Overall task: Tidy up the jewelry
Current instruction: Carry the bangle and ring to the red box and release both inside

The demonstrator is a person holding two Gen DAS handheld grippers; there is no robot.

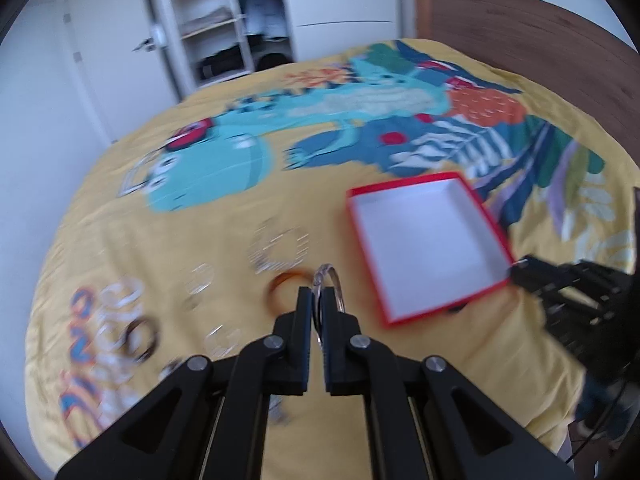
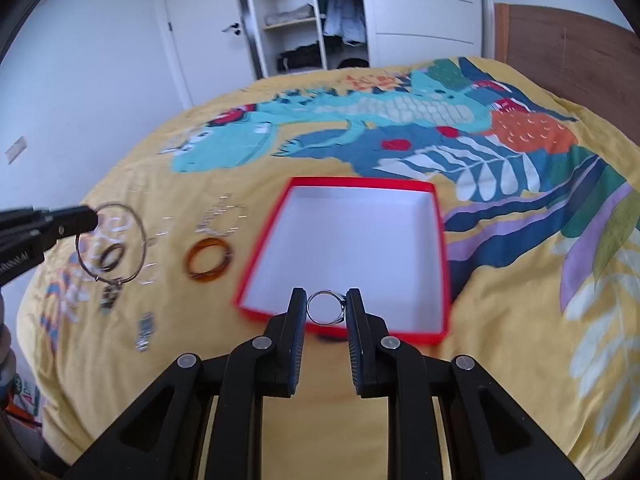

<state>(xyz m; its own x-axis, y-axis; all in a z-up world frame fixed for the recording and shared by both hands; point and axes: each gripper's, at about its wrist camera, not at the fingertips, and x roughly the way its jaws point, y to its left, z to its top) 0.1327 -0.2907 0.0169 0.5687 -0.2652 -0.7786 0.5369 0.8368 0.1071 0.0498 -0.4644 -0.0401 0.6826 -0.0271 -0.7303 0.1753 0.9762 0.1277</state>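
The bed point(image 2: 500, 320) fills the near and middle field. It is covered by a yellow bedspread point(image 2: 480, 380) printed with a teal dinosaur point(image 2: 360, 112) and leaf shapes. A brown wooden headboard point(image 2: 560, 48) stands at the far right. White walls point(image 2: 80, 80) enclose the room. A white door point(image 2: 200, 40) with a lever handle point(image 2: 231, 29) is at the far left. An open wardrobe point(image 2: 300, 12) at the far centre shows shelves with folded items and hanging clothes. White drawer fronts point(image 2: 424, 12) adjoin it on the right. Lighting is even daylight.

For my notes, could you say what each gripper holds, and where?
Left gripper: thin bangle, pinched on its rim. Right gripper: ring, clamped across its band.
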